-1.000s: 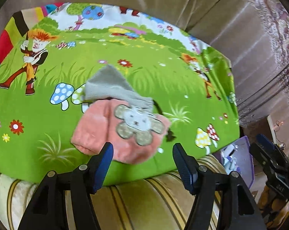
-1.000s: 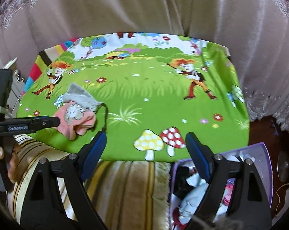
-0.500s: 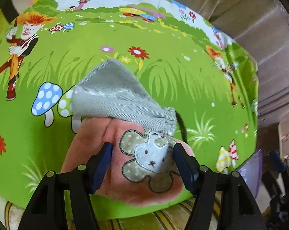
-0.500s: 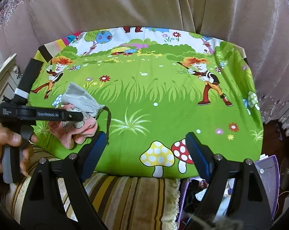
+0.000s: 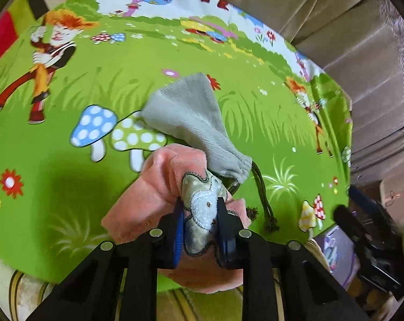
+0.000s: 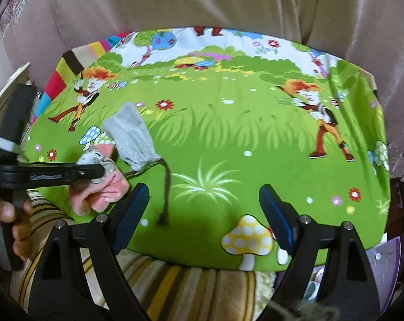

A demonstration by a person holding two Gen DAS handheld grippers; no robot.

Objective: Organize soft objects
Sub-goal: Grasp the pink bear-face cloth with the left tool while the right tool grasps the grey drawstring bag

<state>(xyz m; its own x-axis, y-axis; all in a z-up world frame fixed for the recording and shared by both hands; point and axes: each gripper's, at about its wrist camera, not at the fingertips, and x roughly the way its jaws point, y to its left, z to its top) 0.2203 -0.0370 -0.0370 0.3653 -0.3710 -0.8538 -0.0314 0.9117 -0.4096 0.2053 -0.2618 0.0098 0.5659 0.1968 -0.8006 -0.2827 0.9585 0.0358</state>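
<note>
A pink plush cloth with a sewn bear patch lies near the front left edge of the green cartoon sheet. My left gripper has its jaws closing on it, and the blue pads pinch the patch into a bunched fold. A grey drawstring pouch rests partly on the pink cloth's far side, its dark cord trailing right. From the right wrist view, the left gripper reaches in sideways over the pink cloth and pouch. My right gripper hangs open over the sheet's front edge, holding nothing.
A striped cushion runs below the sheet's front edge. A purple bin with mixed items sits low at the right. Beige curtains hang behind. A person's hand grips the left tool's handle.
My left gripper dropped onto the pink cloth and its jaws came together on the bear patch, bunching it. The right gripper moved closer to the sheet, still open.
</note>
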